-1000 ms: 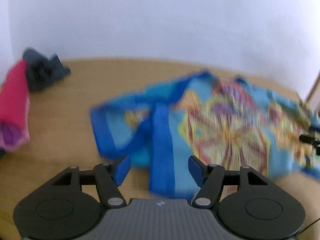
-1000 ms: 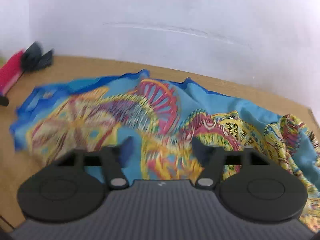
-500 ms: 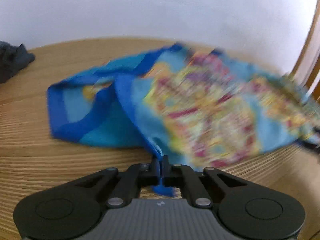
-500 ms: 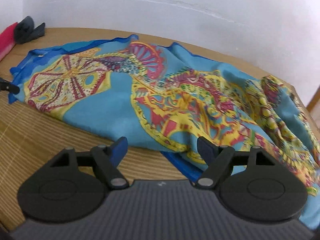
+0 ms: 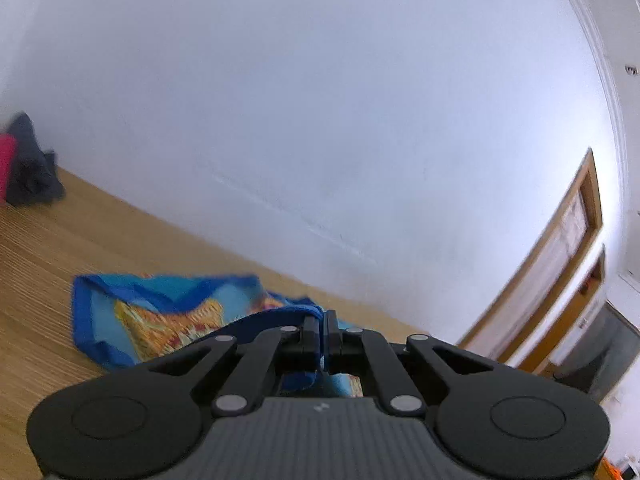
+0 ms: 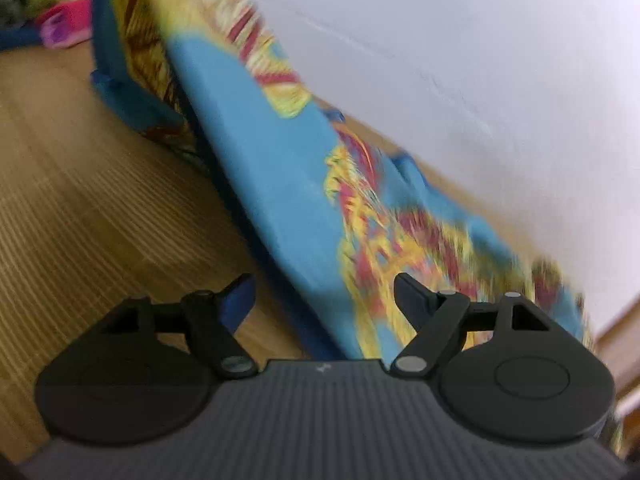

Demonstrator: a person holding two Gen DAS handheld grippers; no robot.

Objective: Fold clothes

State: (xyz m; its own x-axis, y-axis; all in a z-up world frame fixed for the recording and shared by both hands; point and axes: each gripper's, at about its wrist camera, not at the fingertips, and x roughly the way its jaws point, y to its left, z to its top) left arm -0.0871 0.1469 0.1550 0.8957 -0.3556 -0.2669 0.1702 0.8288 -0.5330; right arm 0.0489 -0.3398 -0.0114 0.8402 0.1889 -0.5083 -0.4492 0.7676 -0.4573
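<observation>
A blue patterned cloth (image 5: 160, 312) with a dark blue border and yellow-red print lies partly on the wooden table (image 5: 40, 248). My left gripper (image 5: 323, 320) is shut on the cloth's blue edge and holds it above the table. In the right wrist view the cloth (image 6: 280, 168) rises in a slanted sheet from lower right to upper left. My right gripper (image 6: 324, 292) stands open, and the cloth's lower edge runs between its fingers without the pads touching it.
A dark grey garment (image 5: 32, 176) and a pink one (image 5: 6, 160) lie at the table's far left by the white wall (image 5: 320, 120). Pink and green clothes (image 6: 64, 24) show at the upper left of the right wrist view. A wooden door frame (image 5: 560, 264) stands at right.
My left gripper closed on the cloth's blue edge, then rose and tilted up, lifting that part off the table. My right gripper stayed open, rolled, and came closer to the raised cloth.
</observation>
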